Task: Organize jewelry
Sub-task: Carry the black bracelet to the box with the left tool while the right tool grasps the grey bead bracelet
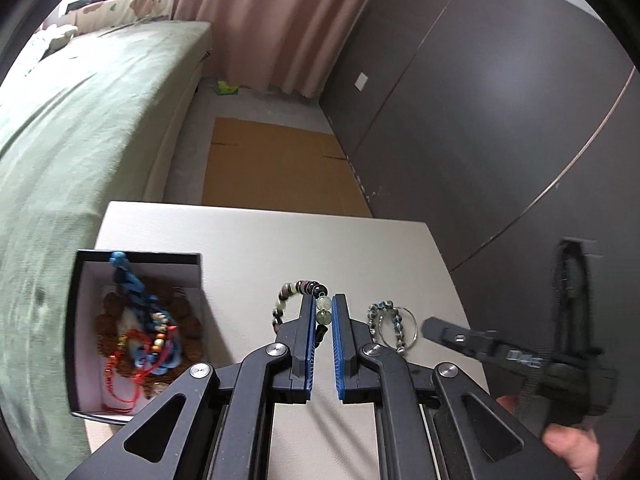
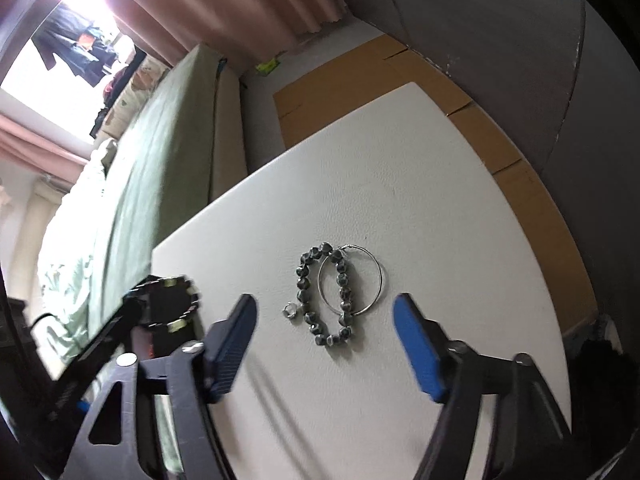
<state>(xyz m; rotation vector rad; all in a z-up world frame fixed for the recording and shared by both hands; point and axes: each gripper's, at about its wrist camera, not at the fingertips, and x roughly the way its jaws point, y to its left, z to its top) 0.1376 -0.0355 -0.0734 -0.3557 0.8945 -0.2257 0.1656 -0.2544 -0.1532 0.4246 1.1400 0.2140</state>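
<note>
Clamping a mixed-bead bracelet (image 1: 304, 304), the left claw (image 1: 323, 312) is positioned to carry it to the open box (image 1: 136, 258) just left. The right claw (image 2: 325, 322) stands wide apart above the dark-bead bracelet (image 2: 320, 292), hoop (image 2: 352, 280) and small ring (image 2: 290, 311). The table (image 1: 260, 236) beyond lies bare to its far edge.

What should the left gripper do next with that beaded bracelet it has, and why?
Probably carry it left and over the open box. The left gripper is shut on the mixed-bead bracelet, with green beads pinched between its fingers, and the box on its left already holds other strung jewelry. The right gripper hangs open over the dark bead bracelet and thin metal hoop on the table.
</note>
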